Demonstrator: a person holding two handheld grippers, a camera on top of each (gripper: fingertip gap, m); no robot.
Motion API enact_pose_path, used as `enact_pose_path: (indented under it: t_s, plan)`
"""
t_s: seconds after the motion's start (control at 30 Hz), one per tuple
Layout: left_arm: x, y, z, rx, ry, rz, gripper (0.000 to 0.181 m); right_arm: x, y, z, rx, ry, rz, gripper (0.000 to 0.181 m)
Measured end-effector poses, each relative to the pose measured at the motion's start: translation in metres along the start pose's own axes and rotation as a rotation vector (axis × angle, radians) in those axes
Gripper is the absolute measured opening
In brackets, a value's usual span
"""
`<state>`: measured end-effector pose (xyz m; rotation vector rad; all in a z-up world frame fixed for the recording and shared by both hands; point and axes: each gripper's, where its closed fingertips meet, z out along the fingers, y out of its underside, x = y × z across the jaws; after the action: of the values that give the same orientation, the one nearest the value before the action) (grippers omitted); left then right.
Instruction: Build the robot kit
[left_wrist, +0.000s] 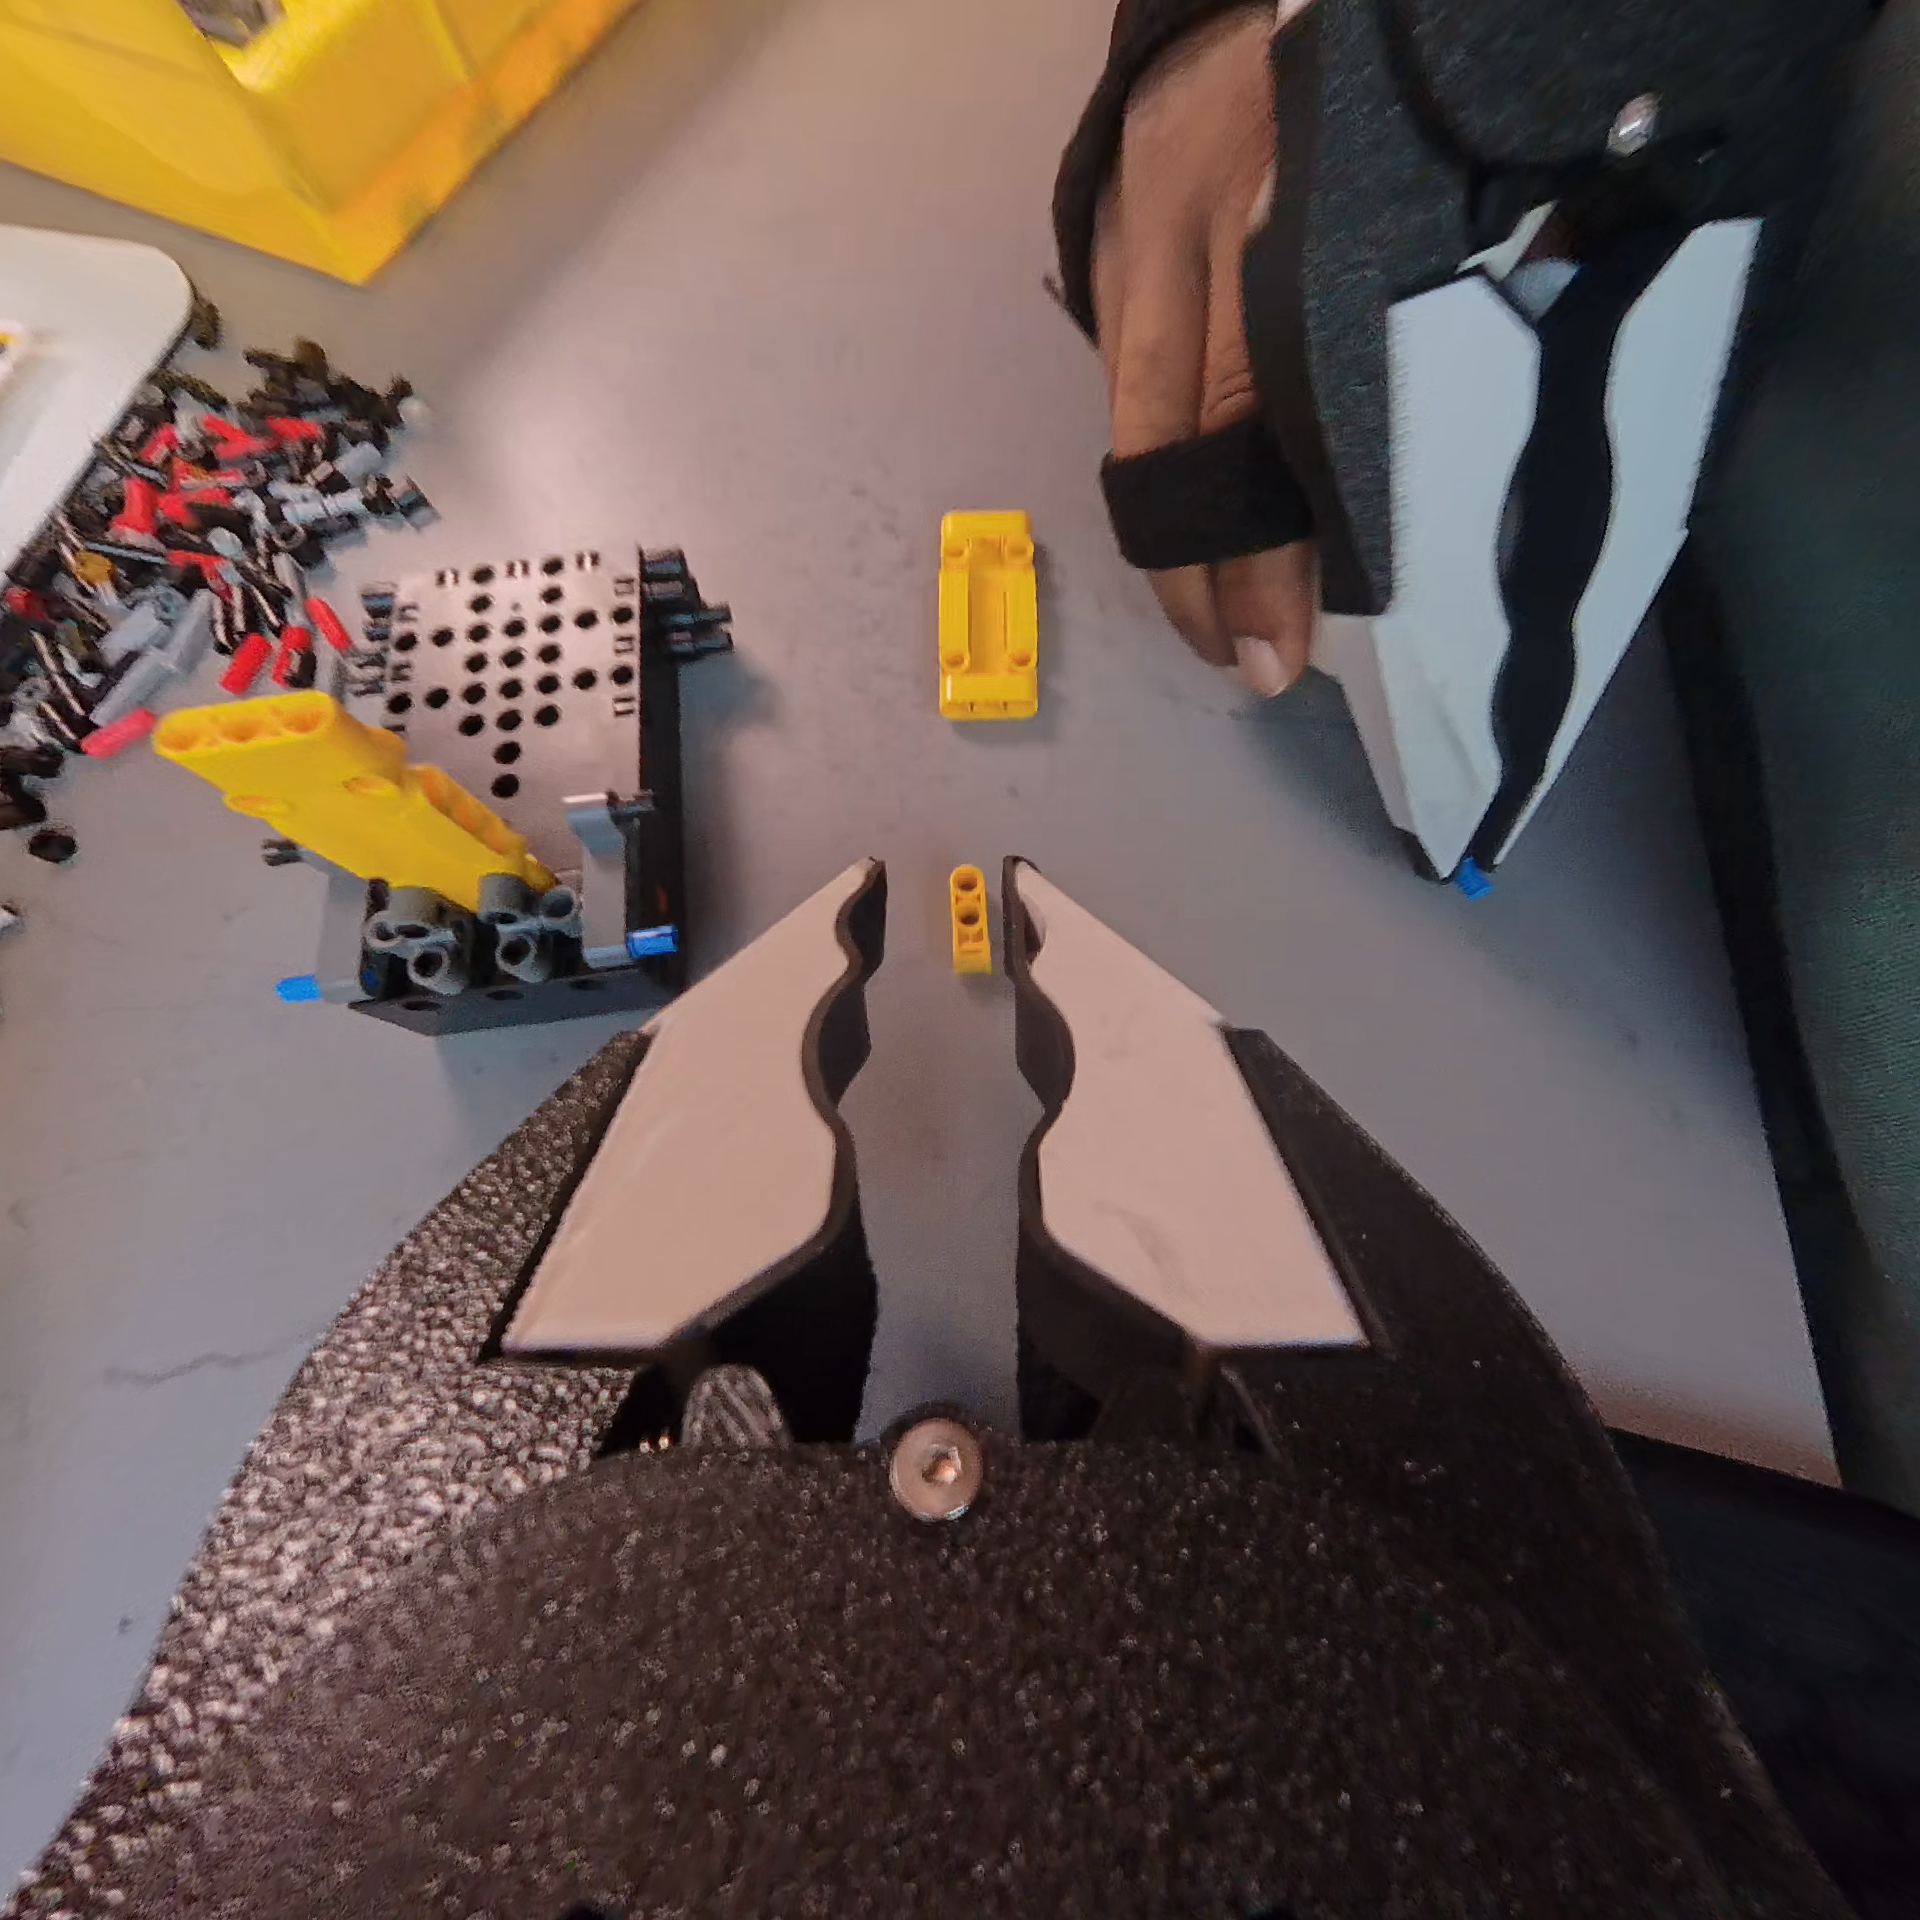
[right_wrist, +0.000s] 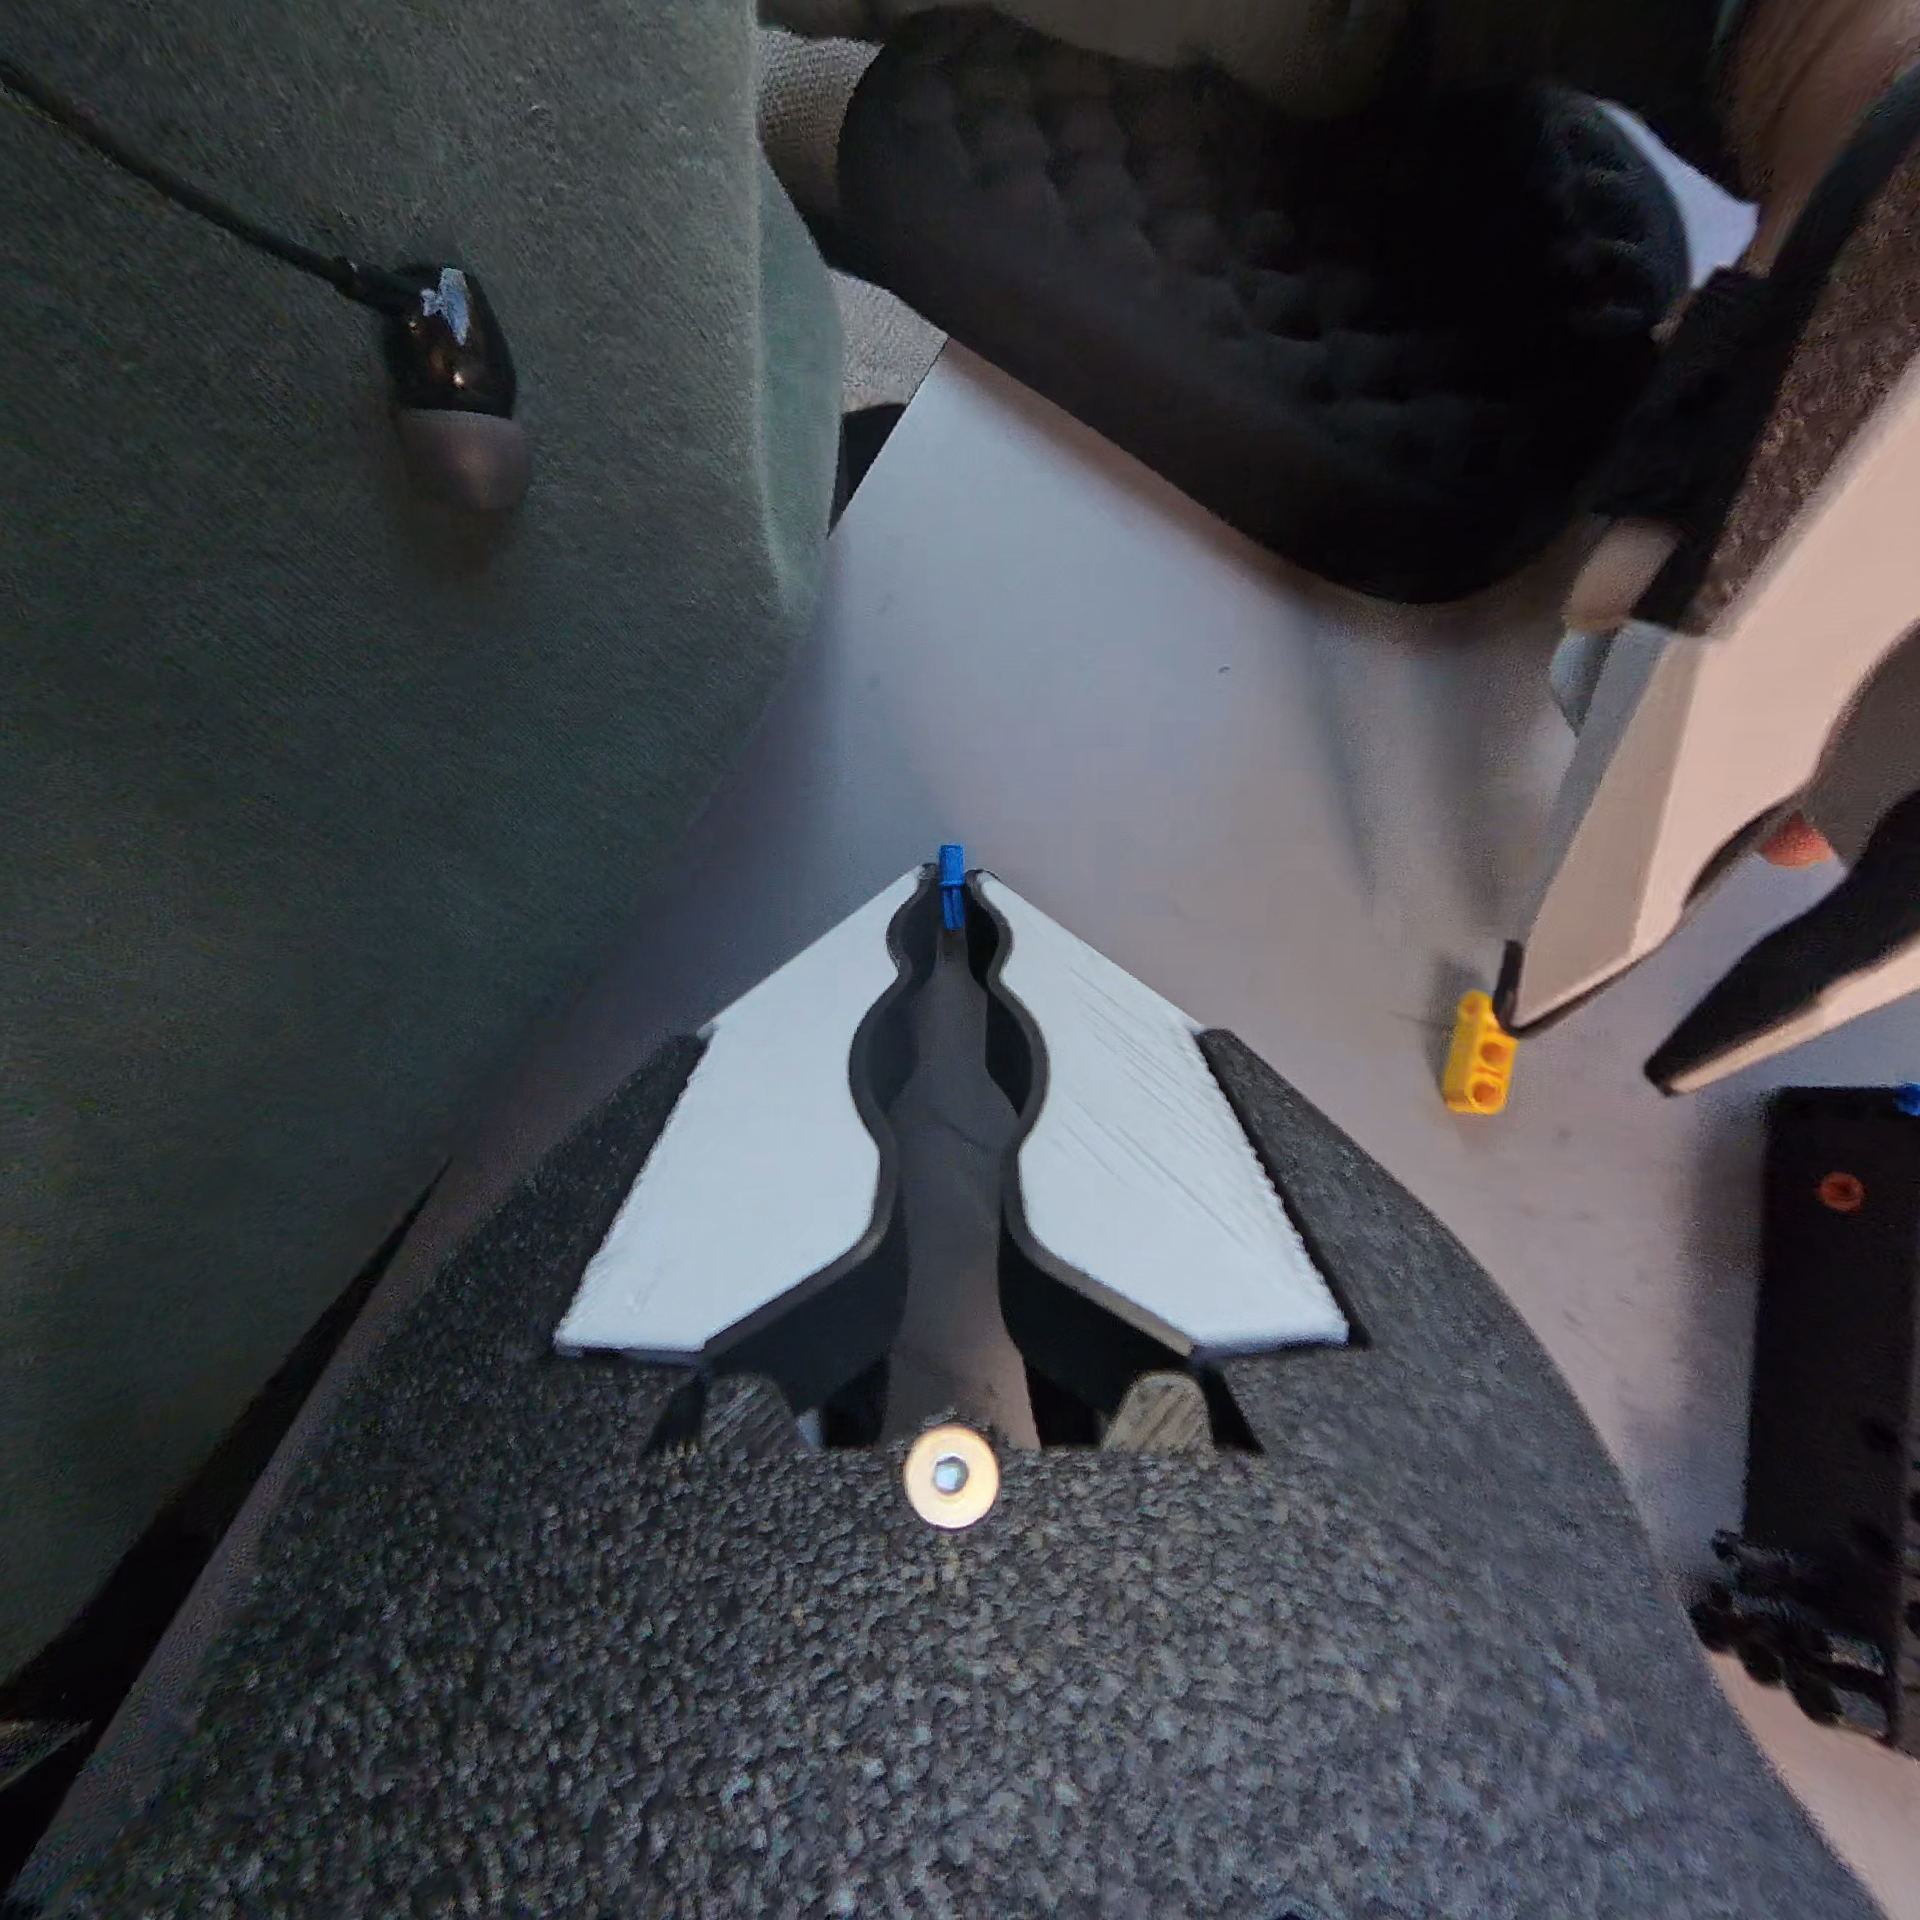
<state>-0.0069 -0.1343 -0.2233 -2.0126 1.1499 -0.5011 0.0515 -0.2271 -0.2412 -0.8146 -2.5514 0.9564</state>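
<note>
My left gripper (left_wrist: 943, 864) is open. A small yellow two-hole brick (left_wrist: 969, 920) lies on the grey table between its fingertips, with a gap on each side. The same brick (right_wrist: 1478, 1051) shows in the right wrist view beside the left gripper's finger (right_wrist: 1662, 831). My right gripper (right_wrist: 948, 875) is shut on a small blue pin (right_wrist: 950, 881), which sticks out past the tips. That pin (left_wrist: 1471, 879) also shows at the right gripper's tips in the left wrist view. A larger yellow frame piece (left_wrist: 987, 613) lies farther ahead.
A black perforated assembly (left_wrist: 520, 790) with a yellow beam (left_wrist: 332, 790) and grey connectors stands at left. A pile of red, black and grey parts (left_wrist: 177, 540) lies far left. A yellow bin (left_wrist: 260, 114) stands at the back. A person's green top (right_wrist: 364, 675) is close. My hands' fingertips stand some 11 cm from each other.
</note>
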Motion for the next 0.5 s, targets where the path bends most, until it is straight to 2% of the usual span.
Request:
enact_pose_path:
  t_s: [0.1, 0.2, 0.3, 0.4, 0.5]
  plan:
    - [-0.003, -0.029, -0.020, 0.203, 0.004, -0.038, 0.021, 0.030, -0.020, -0.033, 0.247, 0.116, 0.078, 0.004]
    - [-0.011, -0.060, -0.043, 0.422, -0.019, -0.091, 0.021, 0.073, -0.050, -0.100, 0.645, 0.297, 0.210, 0.004]
    - [-0.019, -0.089, -0.060, 0.618, -0.037, -0.181, 0.021, 0.100, -0.060, -0.159, 0.984, 0.395, 0.349, 0.004]
    - [-0.015, -0.112, -0.062, 0.736, 0.011, -0.260, 0.020, 0.114, -0.055, -0.183, 1.190, 0.414, 0.483, 0.005]
    - [-0.010, -0.127, -0.054, 0.778, 0.073, -0.306, 0.019, 0.118, -0.053, -0.186, 1.280, 0.378, 0.554, 0.004]
